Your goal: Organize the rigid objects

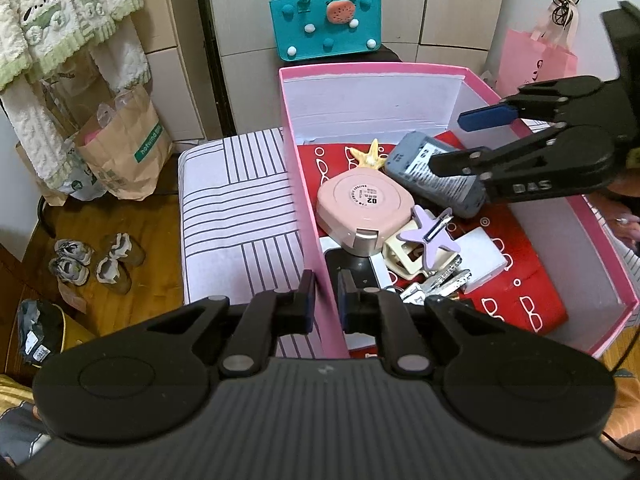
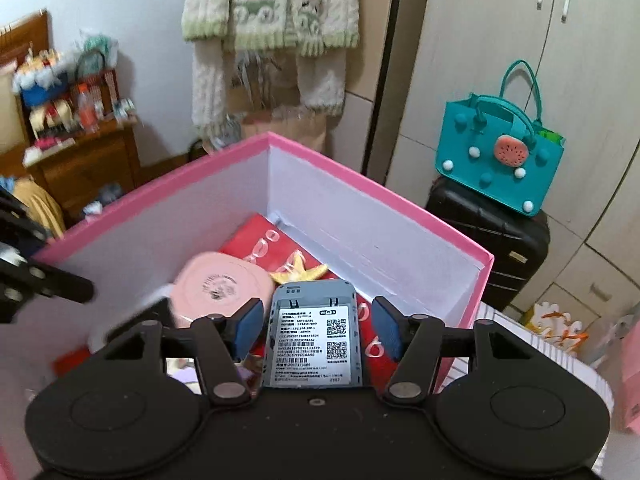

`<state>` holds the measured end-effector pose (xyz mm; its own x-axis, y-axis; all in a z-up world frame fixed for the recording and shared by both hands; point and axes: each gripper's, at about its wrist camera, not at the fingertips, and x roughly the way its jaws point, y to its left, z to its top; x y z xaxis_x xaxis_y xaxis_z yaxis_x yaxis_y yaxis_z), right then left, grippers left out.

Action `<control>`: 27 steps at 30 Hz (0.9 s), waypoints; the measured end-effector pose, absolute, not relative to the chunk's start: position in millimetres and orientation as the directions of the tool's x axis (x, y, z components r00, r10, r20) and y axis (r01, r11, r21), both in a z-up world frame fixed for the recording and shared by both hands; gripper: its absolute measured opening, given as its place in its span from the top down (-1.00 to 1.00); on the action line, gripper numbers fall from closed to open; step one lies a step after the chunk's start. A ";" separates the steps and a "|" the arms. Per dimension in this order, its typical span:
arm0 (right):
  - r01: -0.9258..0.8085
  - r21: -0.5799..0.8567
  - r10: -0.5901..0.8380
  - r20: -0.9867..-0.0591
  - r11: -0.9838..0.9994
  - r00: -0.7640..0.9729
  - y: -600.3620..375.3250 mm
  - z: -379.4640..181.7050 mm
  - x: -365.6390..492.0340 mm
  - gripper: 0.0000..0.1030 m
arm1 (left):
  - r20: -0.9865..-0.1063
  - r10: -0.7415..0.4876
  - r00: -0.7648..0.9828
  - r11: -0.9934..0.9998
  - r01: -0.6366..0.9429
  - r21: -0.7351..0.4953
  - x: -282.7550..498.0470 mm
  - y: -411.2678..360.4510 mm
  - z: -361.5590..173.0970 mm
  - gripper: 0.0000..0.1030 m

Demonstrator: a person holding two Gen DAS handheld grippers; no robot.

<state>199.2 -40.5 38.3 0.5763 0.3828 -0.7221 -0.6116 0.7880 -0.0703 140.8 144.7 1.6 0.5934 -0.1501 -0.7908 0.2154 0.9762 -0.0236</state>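
Wardrobe doors and a teal bag (image 1: 326, 20) fill the background behind a pink box (image 1: 304, 208) resting on a striped cushion (image 1: 236, 216). At 6 o'clock in the left wrist view, the left gripper (image 1: 323, 292) pinches the box's near wall between its pads. At 3 o'clock, the right gripper (image 1: 460, 140) spreads wide, its fingers either side of a grey wifi router (image 2: 314, 332), not squeezing it. Around 12 o'clock from the left gripper lie a pink case (image 1: 366, 204), a yellow star clip (image 1: 372, 154) and a purple star clip (image 1: 430, 234).
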 end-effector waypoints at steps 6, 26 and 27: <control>-0.612 -0.007 0.438 -0.693 0.791 0.573 -51.8 60.1 175.0 -0.32 | -0.774 -0.132 0.619 0.978 0.209 0.001 131.9 141.4 12.9 0.80; -0.471 0.003 0.368 -0.628 0.882 0.685 -107.6 102.0 97.7 -0.93 | -0.657 -0.066 0.751 0.990 0.134 0.053 66.1 109.9 69.8 0.77; -0.436 -0.014 0.330 -0.632 0.900 0.701 -109.1 103.3 94.7 -0.94 | -0.649 -0.061 0.758 0.990 0.130 0.059 63.1 105.4 71.4 0.73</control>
